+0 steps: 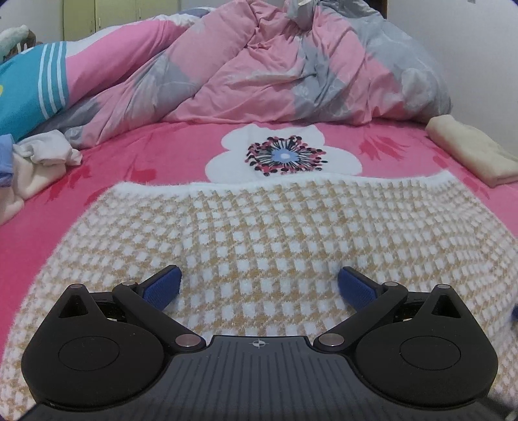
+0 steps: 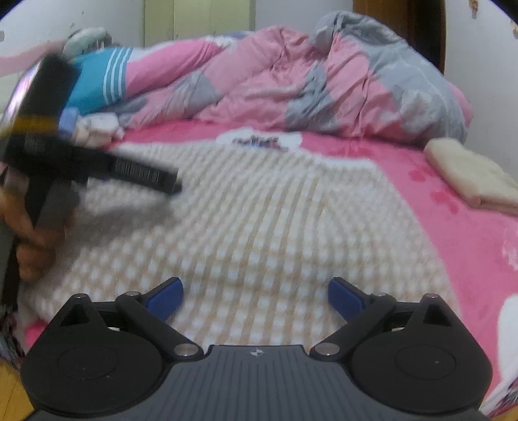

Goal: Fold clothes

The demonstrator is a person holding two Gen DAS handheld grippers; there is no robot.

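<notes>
Bedroom, bed fills view.
Pink flowered bedspread; rumpled pink-grey duvet at 12 o'clock; white wall at 2; yellow-green cupboard doors at 11.

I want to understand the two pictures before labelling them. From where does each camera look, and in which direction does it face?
Left wrist: sits on the left hand-held gripper, low over the checked garment, facing the quilt; its open blue fingers show.
Right wrist: sits on the right hand-held gripper, above the same garment, facing the quilt too; open fingers, the other gripper and a hand show at left.
Shared: garment, quilt, folded cream cloth, pink bedsheet.
</notes>
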